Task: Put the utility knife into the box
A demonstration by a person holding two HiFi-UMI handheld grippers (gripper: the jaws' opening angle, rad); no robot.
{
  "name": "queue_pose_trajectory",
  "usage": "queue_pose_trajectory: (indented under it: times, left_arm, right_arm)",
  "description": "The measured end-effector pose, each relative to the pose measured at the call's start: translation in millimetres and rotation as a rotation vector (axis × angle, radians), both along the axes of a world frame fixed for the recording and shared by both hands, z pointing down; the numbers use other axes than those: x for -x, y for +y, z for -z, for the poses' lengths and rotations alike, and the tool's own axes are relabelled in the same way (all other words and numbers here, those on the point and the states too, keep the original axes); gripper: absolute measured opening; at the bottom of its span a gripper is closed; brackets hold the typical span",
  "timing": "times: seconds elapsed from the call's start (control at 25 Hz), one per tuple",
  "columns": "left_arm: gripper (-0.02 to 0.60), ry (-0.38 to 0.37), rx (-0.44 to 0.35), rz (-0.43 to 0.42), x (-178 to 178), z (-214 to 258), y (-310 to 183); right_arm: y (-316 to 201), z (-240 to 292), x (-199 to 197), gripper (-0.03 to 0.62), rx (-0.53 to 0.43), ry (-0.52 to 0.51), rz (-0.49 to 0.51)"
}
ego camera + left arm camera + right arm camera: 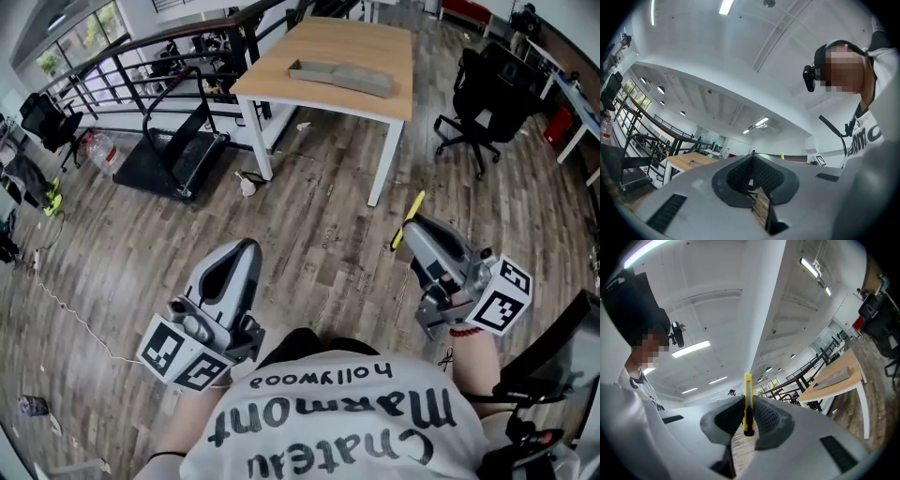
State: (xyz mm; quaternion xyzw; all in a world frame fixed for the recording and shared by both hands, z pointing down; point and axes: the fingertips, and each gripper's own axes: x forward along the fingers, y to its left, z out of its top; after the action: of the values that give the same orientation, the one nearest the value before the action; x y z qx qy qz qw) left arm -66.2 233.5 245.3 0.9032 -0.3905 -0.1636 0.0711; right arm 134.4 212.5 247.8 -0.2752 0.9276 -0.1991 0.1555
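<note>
A yellow utility knife [408,219] [748,401] stands clamped between the jaws of my right gripper [413,228] [748,414], its tip sticking out past them. A flat grey box [341,76] [831,376] lies on the wooden table [352,42] far ahead across the floor. My left gripper [242,255] [752,161] is held low at the left, jaws closed together with nothing between them. Both grippers are close to the person's body, tilted upward, well short of the table.
A black office chair [485,96] stands right of the table. A treadmill [175,150] and a black railing [141,56] lie to the left. Wood floor [319,225] stretches between me and the table. Cables trail on the floor at the left.
</note>
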Motion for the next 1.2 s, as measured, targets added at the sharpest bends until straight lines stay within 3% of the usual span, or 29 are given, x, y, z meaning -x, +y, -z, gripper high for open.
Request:
queue_pose_trajectory:
  times: [0.88, 1.2]
  left_arm:
    - [0.009, 0.000, -0.017, -0.011, 0.4, 6.5, -9.3]
    - [0.009, 0.029, -0.032, -0.057, -4.3, 0.4, -63.0]
  right_arm:
    - [-6.5, 2.7, -3.7, 0.057, -0.008, -0.016, -0.017]
    - [-46.5, -3.8, -5.2, 0.057, -0.016, 0.010, -0.042]
